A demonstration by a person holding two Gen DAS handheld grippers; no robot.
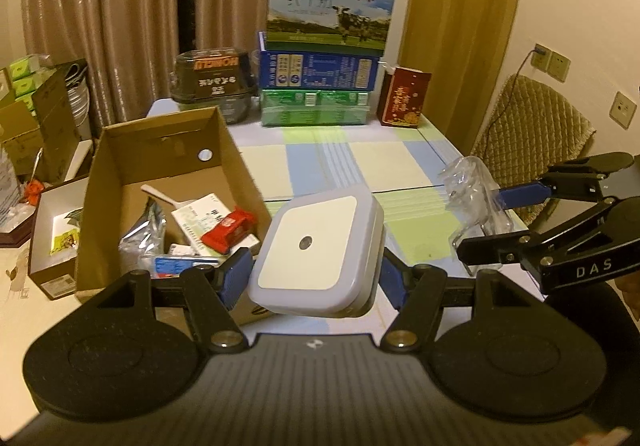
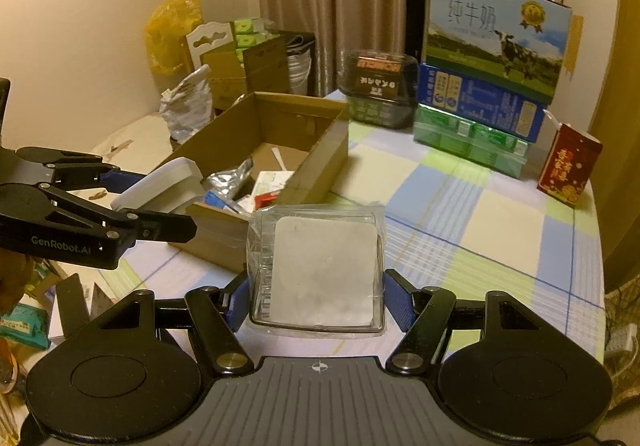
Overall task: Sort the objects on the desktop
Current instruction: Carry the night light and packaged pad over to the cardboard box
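A white square night light [image 1: 316,252] with a small round sensor hangs above the table, my left gripper [image 1: 314,278] shut on its sides. It hovers just right of an open cardboard box [image 1: 120,150] that holds a red packet [image 1: 228,232], a foil pouch [image 1: 144,232] and a white booklet. My right gripper [image 2: 316,300] is shut on a clear plastic package shell [image 2: 320,270]. In the left wrist view that shell [image 1: 472,190] shows at the right, in the right gripper [image 1: 486,220]. In the right wrist view the left gripper [image 2: 152,200] holds the night light [image 2: 168,182] beside the box [image 2: 320,162].
A checked tablecloth [image 2: 480,222] covers the table. At its far edge stand stacked milk cartons [image 1: 324,46], a dark plastic container [image 1: 214,80] and a red box [image 1: 404,96]. More boxes and bags crowd the left side [image 1: 48,114]. A chair [image 1: 532,126] stands at the right.
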